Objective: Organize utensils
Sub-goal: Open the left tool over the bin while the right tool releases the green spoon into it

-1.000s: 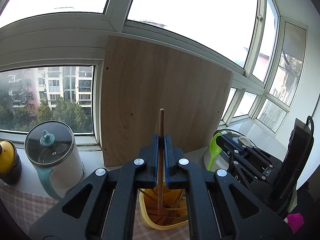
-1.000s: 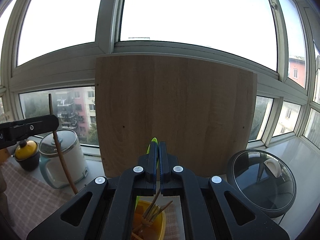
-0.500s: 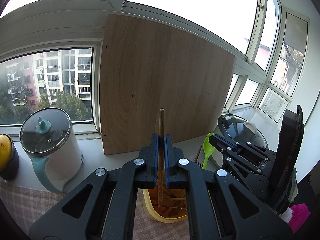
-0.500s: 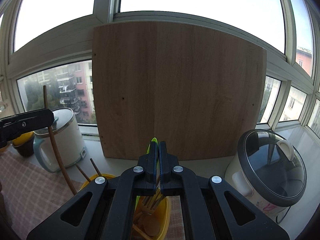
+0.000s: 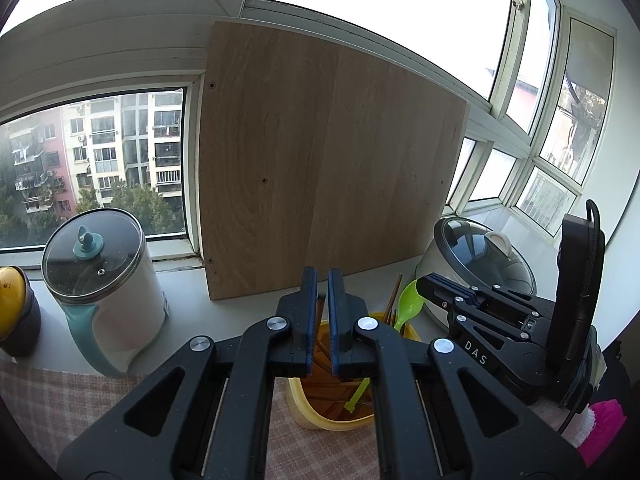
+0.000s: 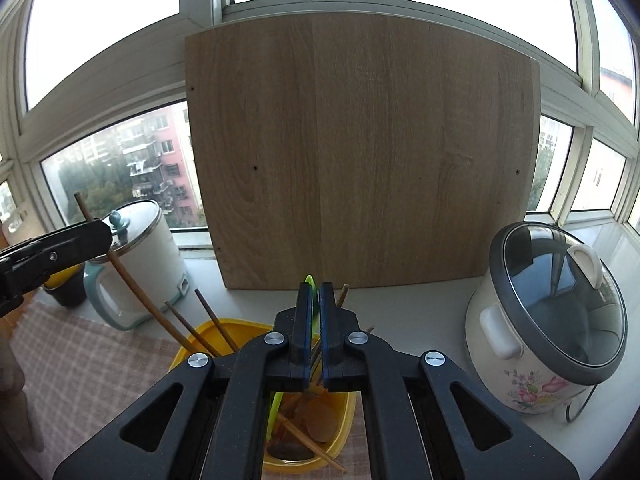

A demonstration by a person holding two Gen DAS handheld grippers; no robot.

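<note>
A yellow utensil holder (image 5: 304, 400) stands on the checked cloth with several wooden chopsticks (image 6: 216, 324) and a wooden spoon (image 6: 320, 420) inside. My left gripper (image 5: 322, 276) hangs over it, shut on a brown chopstick (image 6: 132, 288) that slants down into the holder. In the left wrist view the stick's top lies low between the pads. My right gripper (image 6: 316, 288) is shut on a green plastic spoon (image 5: 410, 304) near its bowl. The spoon's handle reaches down into the holder. The left gripper (image 6: 102, 236) shows at the left of the right wrist view, the right gripper (image 5: 420, 282) at the right of the left wrist view.
A wooden board (image 5: 328, 168) leans on the window behind the holder. A white kettle with a teal handle (image 5: 104, 280) and a yellow-lidded dark jar (image 5: 12, 308) stand at the left. A flowered rice cooker with a glass lid (image 6: 552, 320) sits at the right. A pink brush (image 5: 604, 420) lies at the far right.
The right gripper has sunk with the green spoon, whose handle now sits in the holder. The chopstick sits lower in the left jaws and no longer sticks up above them.
</note>
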